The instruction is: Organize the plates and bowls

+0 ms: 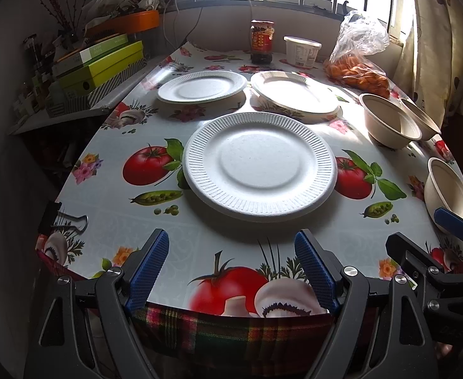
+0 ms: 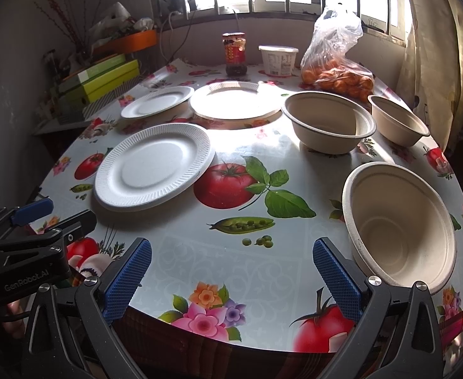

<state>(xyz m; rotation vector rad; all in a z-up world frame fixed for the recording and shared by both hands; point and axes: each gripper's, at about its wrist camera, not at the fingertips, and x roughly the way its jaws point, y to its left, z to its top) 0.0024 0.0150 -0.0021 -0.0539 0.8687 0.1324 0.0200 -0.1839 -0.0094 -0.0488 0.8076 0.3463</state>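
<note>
**Plates and bowls all loose; nothing stacked yet**

Both grippers hang at the near edge of the bench (image 1: 111, 218), jaws spread wide and empty: the left gripper (image 1: 231, 271) faces the near foam plate (image 1: 259, 165), the right gripper (image 2: 231, 278) sits just left of the near paper bowl (image 2: 399, 224).

By the look of it the task has barely begun. Three plates lie singly: beyond the near foam plate are the far-left plate (image 1: 201, 87) and, to its right, the sunlit plate (image 1: 294, 93). Three bowls stand apart on the right of that plate: the near paper bowl, the middle bowl (image 2: 329, 121) and the far bowl (image 2: 399, 120). All stacking is left to do.

Behind the near foam plate, against the window, stand a sauce jar (image 1: 262, 41), a lidded tub (image 1: 301, 51) and a bag of oranges (image 1: 356, 63); none blocks the approach. A binder clip (image 1: 63, 219) grips the cloth at its left.
</note>
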